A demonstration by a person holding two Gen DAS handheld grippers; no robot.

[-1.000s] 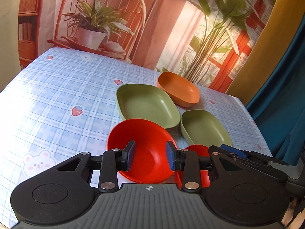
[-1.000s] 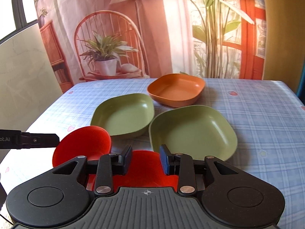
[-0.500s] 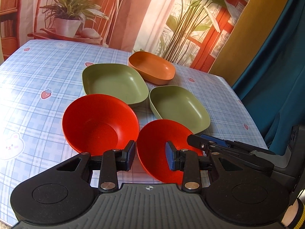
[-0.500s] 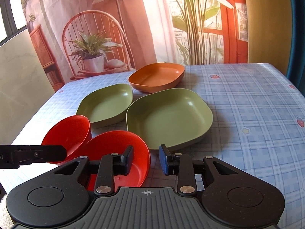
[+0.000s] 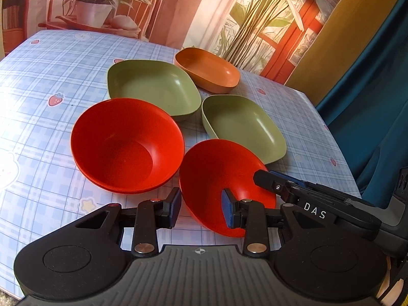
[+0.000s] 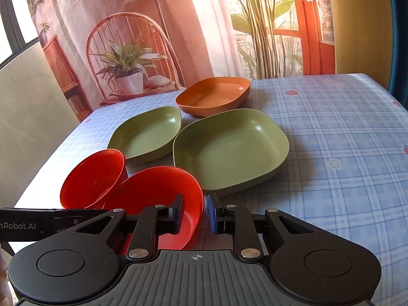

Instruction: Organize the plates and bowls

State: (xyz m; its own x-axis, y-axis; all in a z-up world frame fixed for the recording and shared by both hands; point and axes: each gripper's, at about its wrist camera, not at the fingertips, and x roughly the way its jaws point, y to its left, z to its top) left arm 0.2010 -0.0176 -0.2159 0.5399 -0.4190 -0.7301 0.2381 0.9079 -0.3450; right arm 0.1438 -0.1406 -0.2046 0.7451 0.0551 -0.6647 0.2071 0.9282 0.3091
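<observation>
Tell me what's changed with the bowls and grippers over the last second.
The right gripper has moved onto the near red bowl, its jaws now straddling the rim, apparently tilting that bowl up on its near side. The left gripper swung right and now faces that same bowl, jaws open. The other red bowl, two green plates and orange plate stayed put.
</observation>
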